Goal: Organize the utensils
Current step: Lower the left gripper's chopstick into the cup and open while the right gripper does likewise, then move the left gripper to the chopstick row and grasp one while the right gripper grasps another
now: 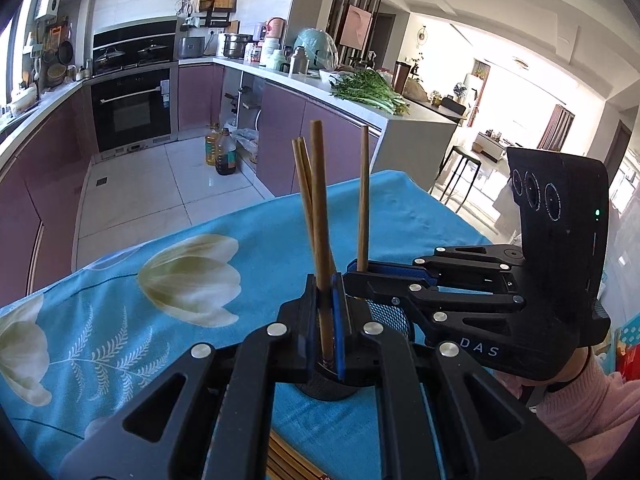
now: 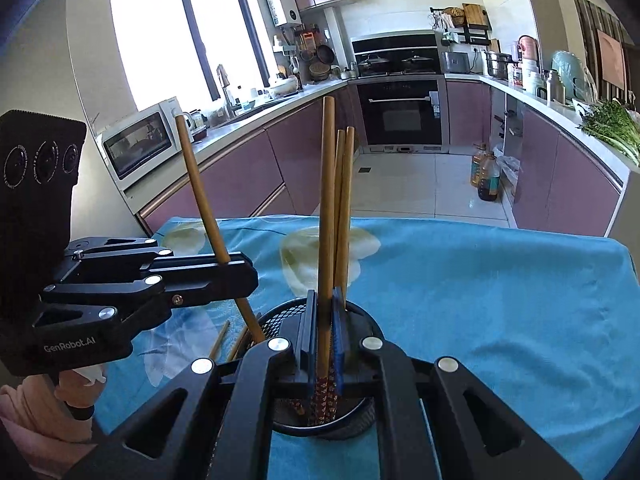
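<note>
- Left wrist view: behind the table stand an oven (image 1: pixel 130 110), purple cabinets (image 1: pixel 280 136), two oil bottles (image 1: pixel 220 150) on the floor and a bunch of green vegetables (image 1: pixel 370 94) on the counter.
- The table carries a blue cloth (image 1: pixel 120 300) with white flowers. More chopsticks (image 1: pixel 288 462) lie on it at the lower edge of the view, partly hidden by the gripper's body.
- The left gripper (image 1: pixel 326 324) is clamped on one brown chopstick (image 1: pixel 320 216), upright, with its lower end inside a black mesh holder (image 1: pixel 394 316). Two thinner chopsticks (image 1: pixel 302 184) lean behind it in the holder.
- The right gripper (image 1: pixel 362 270) comes in from the right, its jaws pressed on another chopstick (image 1: pixel 363 196) just above the holder. The letters "DAS" are on its body.

- Right wrist view: a microwave (image 2: pixel 138 144), a window (image 2: pixel 180 36), a sink tap (image 2: pixel 223 88) and the oven (image 2: pixel 402 114) are in the background.
- The right gripper (image 2: pixel 325 332) is closed on a chopstick (image 2: pixel 327 200) with a patterned lower end, which stands in the black mesh holder (image 2: pixel 280 314). Two others (image 2: pixel 344 208) stand just behind it.
- The left gripper (image 2: pixel 240 276) holds a tilted chopstick (image 2: pixel 200 192) whose lower end enters the holder. "GenRobot.AI" is written on its body.
- Two chopsticks (image 2: pixel 228 338) lie on the blue cloth (image 2: pixel 480 288) just beside the holder.
</note>
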{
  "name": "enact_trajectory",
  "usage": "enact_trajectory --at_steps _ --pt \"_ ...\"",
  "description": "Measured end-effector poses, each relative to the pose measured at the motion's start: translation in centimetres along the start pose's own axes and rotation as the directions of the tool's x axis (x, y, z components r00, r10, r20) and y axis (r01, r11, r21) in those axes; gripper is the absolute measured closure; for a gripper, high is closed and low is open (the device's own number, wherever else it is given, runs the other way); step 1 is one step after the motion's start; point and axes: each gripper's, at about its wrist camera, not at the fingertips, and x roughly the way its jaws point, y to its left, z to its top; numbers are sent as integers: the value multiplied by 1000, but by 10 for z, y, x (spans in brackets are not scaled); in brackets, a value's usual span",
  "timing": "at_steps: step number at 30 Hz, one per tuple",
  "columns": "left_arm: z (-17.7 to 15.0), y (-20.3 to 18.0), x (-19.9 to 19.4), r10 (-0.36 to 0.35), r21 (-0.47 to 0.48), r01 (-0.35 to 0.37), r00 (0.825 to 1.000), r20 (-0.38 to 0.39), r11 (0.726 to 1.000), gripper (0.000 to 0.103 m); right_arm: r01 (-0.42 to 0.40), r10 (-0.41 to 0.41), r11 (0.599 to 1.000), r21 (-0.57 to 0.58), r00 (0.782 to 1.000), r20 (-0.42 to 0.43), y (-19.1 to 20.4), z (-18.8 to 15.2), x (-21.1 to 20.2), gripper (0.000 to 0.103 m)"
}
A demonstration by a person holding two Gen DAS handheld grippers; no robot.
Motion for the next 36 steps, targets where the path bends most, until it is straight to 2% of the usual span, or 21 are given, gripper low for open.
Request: enact_trajectory --at_steps 6,8,18,20,22,29,33,36 --pt "0 6 9 13 -23 -13 1000 -21 1000 95 6 -6 1000 11 1000 1 -2 3 3 95" --pt "-2 7 10 18 -27 -19 1000 -20 999 91 7 -7 1000 19 1000 3 -3 2 2 94" --pt "-19 16 -16 88 -51 -86 995 48 995 83 -11 10 1000 18 999 32 1 -1 -8 91" --pt "-24 16 -26 110 -52 -107 992 67 993 81 -19 18 1000 6 999 48 6 -3 -14 89" --pt "-29 18 -39 136 -51 -131 986 96 990 77 -29 29 1000 -5 997 67 9 -5 -22 83" --pt "-56 23 -83 223 -55 -217 959 174 975 62 -98 108 991 -92 988 114 35 -13 -53 77" --pt "-75 26 -94 276 -47 -272 948 159 961 57 -149 164 974 -170 984 76 57 -26 -55 72" --pt "-92 32 -93 286 -55 -281 952 113 958 57 -179 187 964 -196 982 20 69 -38 -46 72"
